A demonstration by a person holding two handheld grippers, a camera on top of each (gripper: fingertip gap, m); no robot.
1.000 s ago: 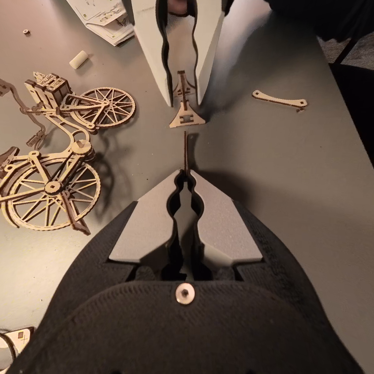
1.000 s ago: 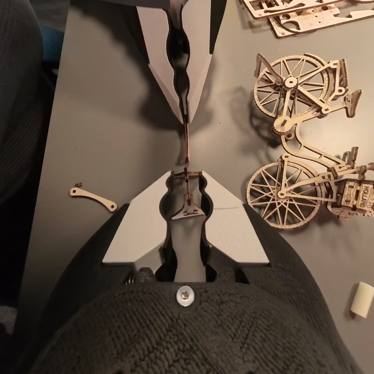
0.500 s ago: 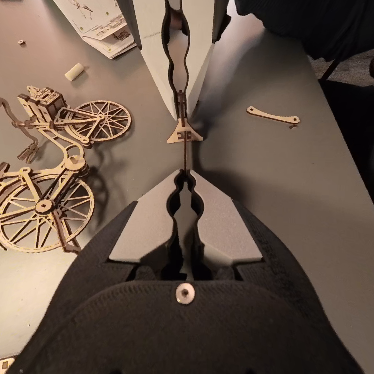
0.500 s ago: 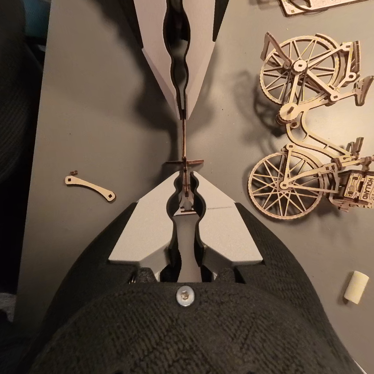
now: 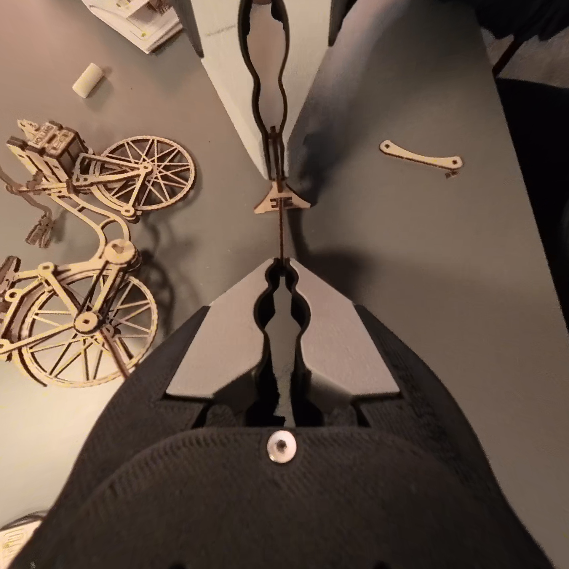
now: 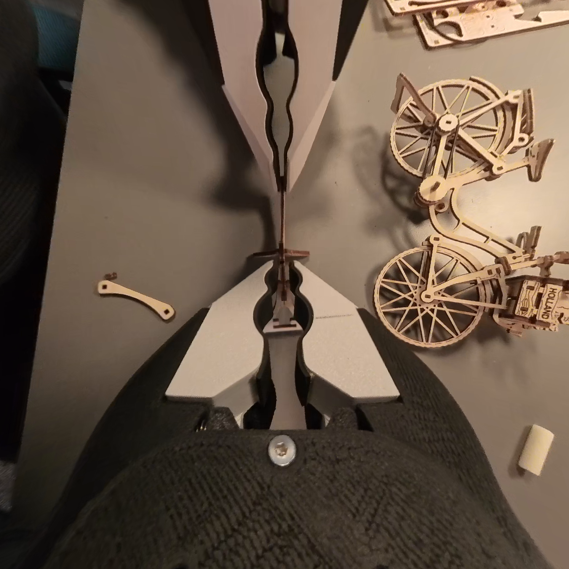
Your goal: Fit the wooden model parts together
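Left gripper (image 5: 280, 261) is pinching a thin wooden strip (image 5: 280, 229), meeting the triangular wooden piece (image 5: 280, 200) clamped by the right gripper (image 6: 281, 265) at 12 o'clock.

In the left wrist view, the bicycle (image 5: 92, 246) lies on the tabletop (image 5: 400, 277) left of the two facing tools, the curved strip (image 5: 420, 155) right. A booklet (image 5: 141, 21) lies beyond the bicycle, a small cylinder (image 5: 87, 76) between them.
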